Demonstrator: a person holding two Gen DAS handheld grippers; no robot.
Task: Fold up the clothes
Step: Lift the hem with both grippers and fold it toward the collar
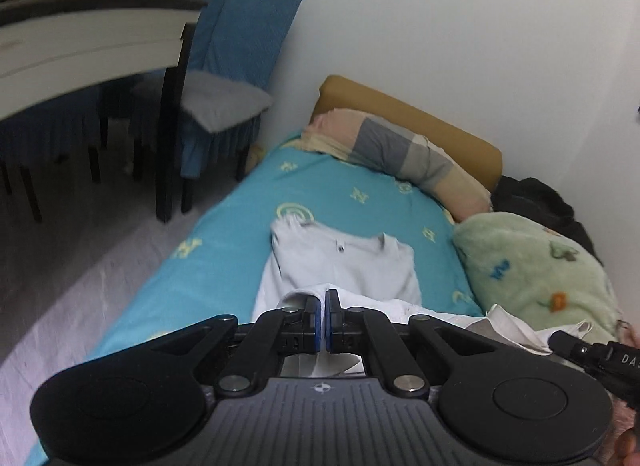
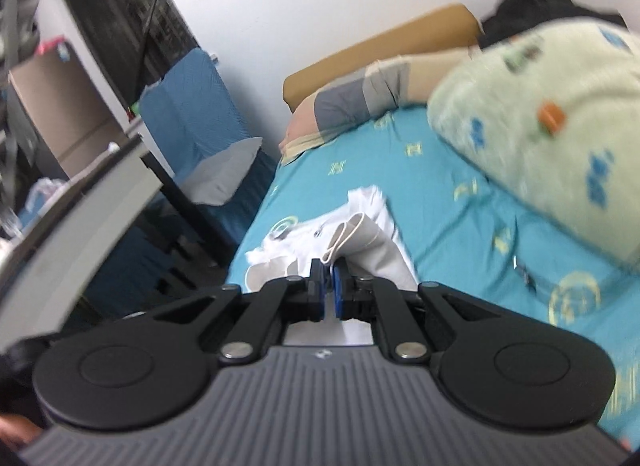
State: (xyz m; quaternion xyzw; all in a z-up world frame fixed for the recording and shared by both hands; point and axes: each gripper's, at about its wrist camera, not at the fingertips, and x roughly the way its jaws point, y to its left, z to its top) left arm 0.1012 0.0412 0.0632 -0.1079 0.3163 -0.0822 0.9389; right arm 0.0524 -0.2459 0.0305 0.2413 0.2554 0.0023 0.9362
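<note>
Both my left gripper (image 1: 324,298) and right gripper (image 2: 332,276) were clamped on the pale white cotton T-shirt (image 1: 344,262), whose collar lay ahead of my fingertips on the turquoise patterned bedsheet (image 1: 240,234).

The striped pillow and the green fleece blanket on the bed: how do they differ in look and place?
The striped pillow has broad pink, grey and beige bands; the green fleece blanket is pale green with small blue and orange motifs. The pillow lies long and flat against the tan headboard; the blanket is bunched in a mound, nearer the cameras, along the wall side. Both rest on the turquoise sheet.
</note>
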